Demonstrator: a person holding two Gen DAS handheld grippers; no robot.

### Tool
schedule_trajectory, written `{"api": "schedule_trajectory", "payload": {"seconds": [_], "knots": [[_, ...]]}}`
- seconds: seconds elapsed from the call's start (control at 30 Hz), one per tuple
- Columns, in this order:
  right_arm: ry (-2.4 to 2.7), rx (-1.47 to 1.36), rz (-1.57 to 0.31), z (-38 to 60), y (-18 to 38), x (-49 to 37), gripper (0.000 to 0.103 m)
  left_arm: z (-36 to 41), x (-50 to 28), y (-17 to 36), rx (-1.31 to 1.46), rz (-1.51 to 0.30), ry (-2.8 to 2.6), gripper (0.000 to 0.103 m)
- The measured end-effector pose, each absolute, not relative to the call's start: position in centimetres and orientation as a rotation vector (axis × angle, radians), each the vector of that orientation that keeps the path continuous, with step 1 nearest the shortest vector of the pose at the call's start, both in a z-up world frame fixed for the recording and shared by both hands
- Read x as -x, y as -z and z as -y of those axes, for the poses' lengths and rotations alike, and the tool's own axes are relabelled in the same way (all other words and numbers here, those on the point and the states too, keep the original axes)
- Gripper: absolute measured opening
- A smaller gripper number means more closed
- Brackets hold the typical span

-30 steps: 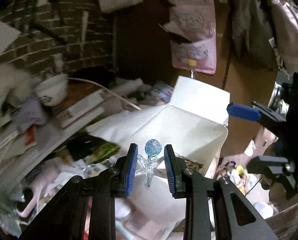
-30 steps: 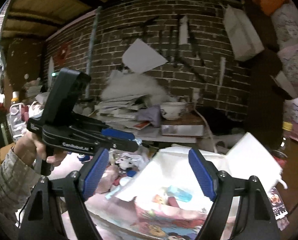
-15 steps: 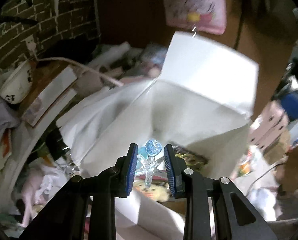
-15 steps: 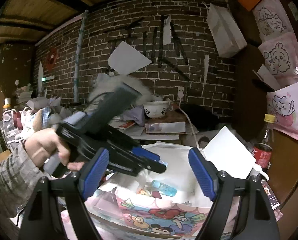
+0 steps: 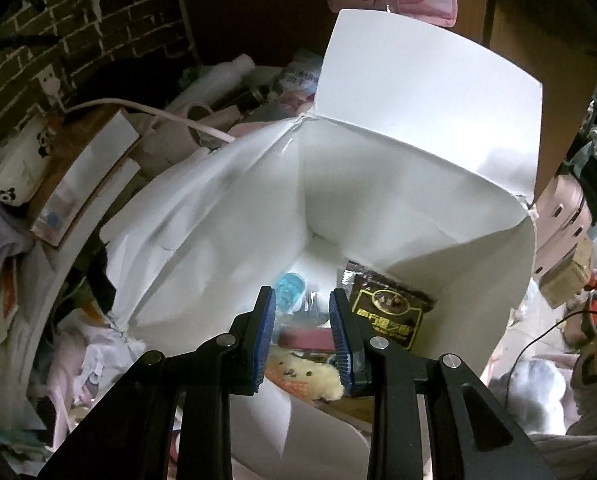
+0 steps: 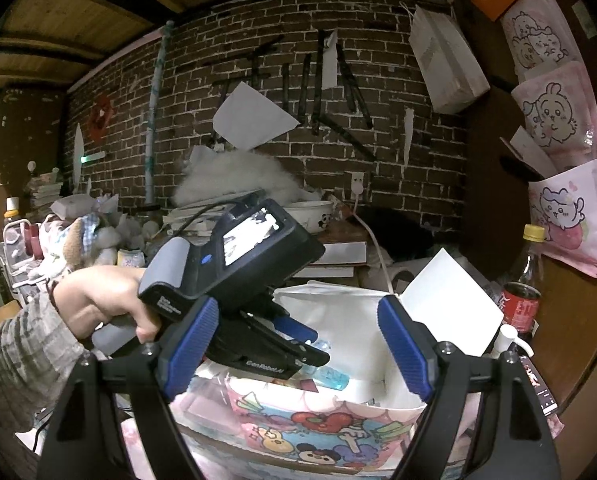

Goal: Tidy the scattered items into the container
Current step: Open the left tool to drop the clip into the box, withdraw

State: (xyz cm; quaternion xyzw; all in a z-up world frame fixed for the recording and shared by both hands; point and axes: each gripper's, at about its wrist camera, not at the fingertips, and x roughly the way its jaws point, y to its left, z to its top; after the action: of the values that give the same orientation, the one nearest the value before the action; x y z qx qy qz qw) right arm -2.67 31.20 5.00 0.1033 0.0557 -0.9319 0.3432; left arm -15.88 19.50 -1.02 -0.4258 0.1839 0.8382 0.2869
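Observation:
The white box stands open, its flaps raised; its outside carries cartoon prints. My left gripper points down into it, held by a hand in a checked sleeve. Its jaws are opening. The clear ornament with a blue ball shows blurred just past the fingertips, loose from the pads. In the box lie a dark snack packet, a yellow plush and a small blue bottle. My right gripper hangs open and empty at the box's near side, behind the left gripper.
A cola bottle stands right of the box. Behind it are stacked books, a panda bowl, a pale cable and a brick wall. Clutter of cloth and paper lies to the left.
My left gripper has swung over the box and tipped down into it. The ornament, earlier pinched between its pads, now sits lower and blurred. The right gripper has stayed put.

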Motion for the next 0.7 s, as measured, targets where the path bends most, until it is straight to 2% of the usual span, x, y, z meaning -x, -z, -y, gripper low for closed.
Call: {"api": "schedule_trajectory", "payload": {"seconds": [0.13,0.27,0.47,0.7], "knots": [[2.422,-0.268,-0.146,-31.2,-5.0,2.6,0.08,-19.1,15.8,0.3,1.096,-0.443,-2.263,0.061],[2.412,-0.265,-0.141,-31.3,-4.9,2.6,0.08,-17.1,15.2,-2.0,0.996,-0.313,-2.318,0.085],[2.335,-0.261,-0.132,-30.3,-4.2,1.6,0.08,-10.8,12.4,-5.0,0.849,-0.173,-2.544,0.098],[2.194,-0.31,-0.152,-25.9,-2.2,0.7,0.08,-2.4,7.5,-3.9,0.811,-0.017,-2.833,0.1]]}}
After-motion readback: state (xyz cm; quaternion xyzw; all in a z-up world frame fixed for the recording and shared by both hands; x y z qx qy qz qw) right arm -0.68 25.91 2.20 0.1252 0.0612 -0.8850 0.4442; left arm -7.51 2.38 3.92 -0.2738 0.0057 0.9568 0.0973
